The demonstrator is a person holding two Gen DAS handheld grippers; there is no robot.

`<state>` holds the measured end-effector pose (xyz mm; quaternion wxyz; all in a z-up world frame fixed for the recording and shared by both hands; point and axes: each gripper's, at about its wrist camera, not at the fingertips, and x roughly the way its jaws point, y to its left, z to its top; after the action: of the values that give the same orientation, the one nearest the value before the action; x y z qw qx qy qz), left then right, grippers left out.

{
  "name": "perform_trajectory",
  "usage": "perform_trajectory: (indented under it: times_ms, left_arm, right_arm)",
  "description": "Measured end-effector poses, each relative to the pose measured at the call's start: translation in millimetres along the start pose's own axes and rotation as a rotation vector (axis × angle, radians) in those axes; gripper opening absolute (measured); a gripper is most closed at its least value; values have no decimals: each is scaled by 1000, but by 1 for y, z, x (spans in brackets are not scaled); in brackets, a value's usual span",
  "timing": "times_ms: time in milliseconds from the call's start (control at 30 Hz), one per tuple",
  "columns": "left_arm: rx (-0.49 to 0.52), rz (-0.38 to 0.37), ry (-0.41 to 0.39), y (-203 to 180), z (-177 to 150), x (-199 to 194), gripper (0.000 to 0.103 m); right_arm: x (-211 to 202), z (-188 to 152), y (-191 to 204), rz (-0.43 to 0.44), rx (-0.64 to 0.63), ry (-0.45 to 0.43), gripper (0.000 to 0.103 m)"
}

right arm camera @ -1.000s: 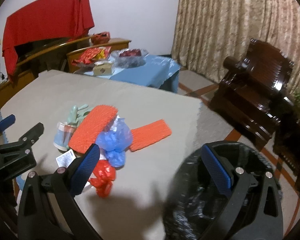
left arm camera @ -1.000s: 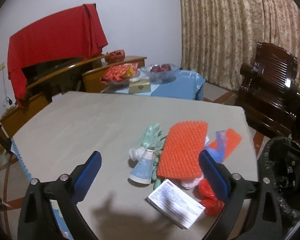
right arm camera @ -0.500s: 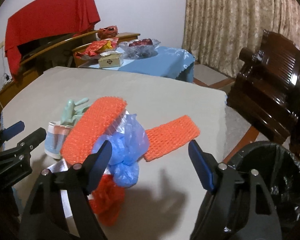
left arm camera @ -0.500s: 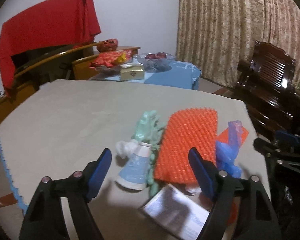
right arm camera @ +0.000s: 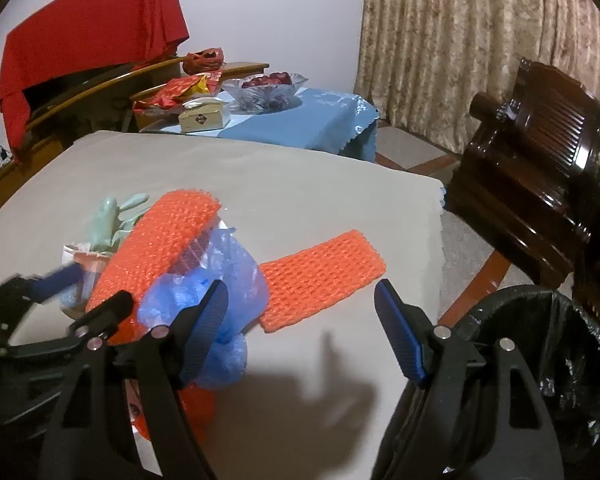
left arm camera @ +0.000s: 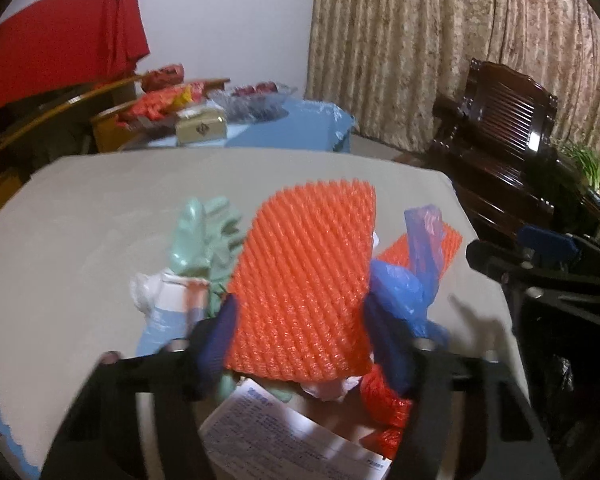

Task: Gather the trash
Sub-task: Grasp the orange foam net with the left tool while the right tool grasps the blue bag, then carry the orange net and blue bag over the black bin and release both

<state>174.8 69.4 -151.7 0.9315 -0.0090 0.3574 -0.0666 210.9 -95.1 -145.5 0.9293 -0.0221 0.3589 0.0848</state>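
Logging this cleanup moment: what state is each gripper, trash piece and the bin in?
Left gripper: fingers astride the large orange foam net, grip uncertain.
Right gripper: open, empty.
Small orange foam net strip: flat on the table.
Blue plastic bag: crumpled in the pile.
Black-lined trash bin: open.

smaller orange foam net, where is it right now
In the right wrist view the smaller orange foam net lies flat on the table, just right of the blue plastic bag and left of the black-lined bin.
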Motion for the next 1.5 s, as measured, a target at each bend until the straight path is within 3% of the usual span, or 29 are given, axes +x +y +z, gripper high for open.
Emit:
perform_trajectory:
  times_ms: [200,367,433,467,567,633,700,833,967,1033,1100,1200,1500]
  left_arm:
    - [-30,-41,0,7,-5,2,14]
    - [-46,-31,-6,19,-5,-5,11]
    - [-50,-22,-10,24,-6,-9,21]
    - [-49,-15,-12,26,-7,-10,31]
    - [-55,-10,-13,31,-8,-12,41]
    - [-61,-12,-9,32,-7,-12,51]
    - [-62,-29,7,31,-7,-7,61]
    - [-41,-35,42,26,-6,4,70]
    - [-59,-71,69,25,-4,13,73]
    - [-67,-105,85,25,-3,17,68]
    - [-70,-117,90,24,-2,19,47]
    - [-59,-116,74,23,1,14,30]
    - [-80,-102,-51,20,22,-24,26]
  right_arm:
    - [4,0,23,70,-49,8,74]
    - [14,-1,43,102,-87,22,74]
    - [21,-4,46,110,-87,40,73]
    - [24,-6,47,114,-89,47,72]
    - [36,-11,49,166,-94,102,53]
    - [41,-15,49,211,-83,133,34]
    - [41,-18,52,255,-96,145,24]
    - [29,-15,47,275,-91,125,9]
    - [17,-10,35,259,-78,105,5]
    - [11,-9,29,259,-67,94,5]
    - [6,-6,26,255,-60,84,5]
    - [-1,-2,24,245,-67,64,5]
    - [-22,7,19,252,-64,15,5]
